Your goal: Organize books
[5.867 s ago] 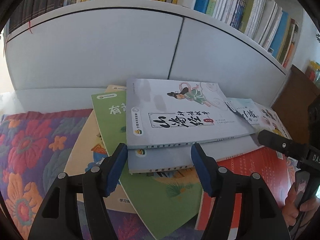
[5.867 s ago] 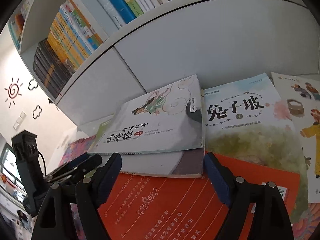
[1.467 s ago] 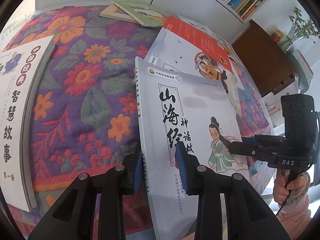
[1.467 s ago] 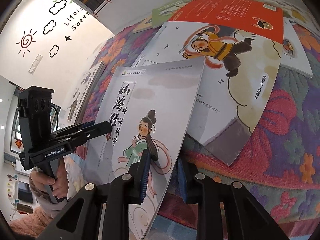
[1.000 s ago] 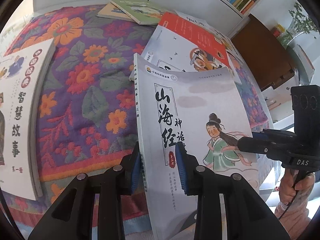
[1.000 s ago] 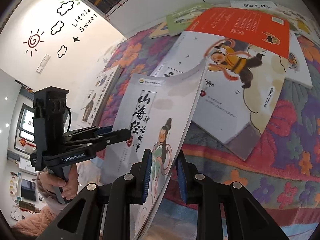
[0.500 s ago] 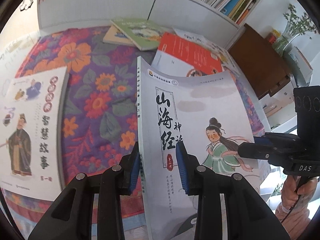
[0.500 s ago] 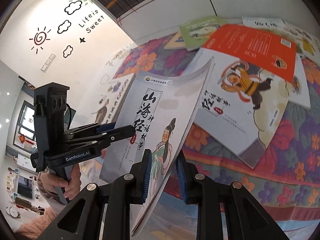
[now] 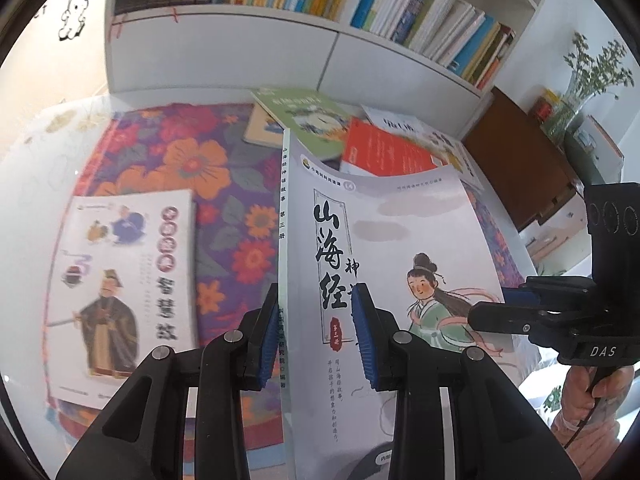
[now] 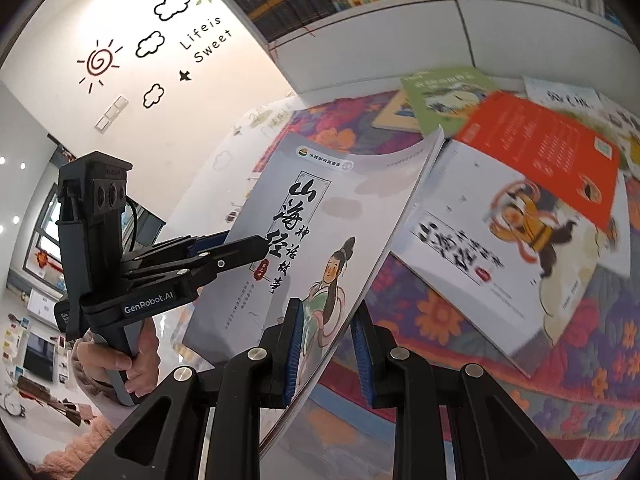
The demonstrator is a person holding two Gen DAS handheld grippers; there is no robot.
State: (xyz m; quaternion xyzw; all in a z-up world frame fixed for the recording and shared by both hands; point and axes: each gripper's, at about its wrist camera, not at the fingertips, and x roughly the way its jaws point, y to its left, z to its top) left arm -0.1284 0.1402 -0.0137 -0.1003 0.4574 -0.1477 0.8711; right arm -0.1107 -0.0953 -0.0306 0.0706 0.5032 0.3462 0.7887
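Pinching the grey storybook [image 9: 384, 248] at its near edge, the left gripper [image 9: 316, 332] and right gripper [image 10: 326, 348] hold it above the floral cloth [image 9: 224, 184]; other books [image 10: 532, 152] lie far right.

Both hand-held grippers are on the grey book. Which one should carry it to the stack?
Left, probably. The left hand-held gripper clamps the grey book at its stiff spine, near the white book on the blanket. The right hand-held gripper pinches the loose page edge, which curls.
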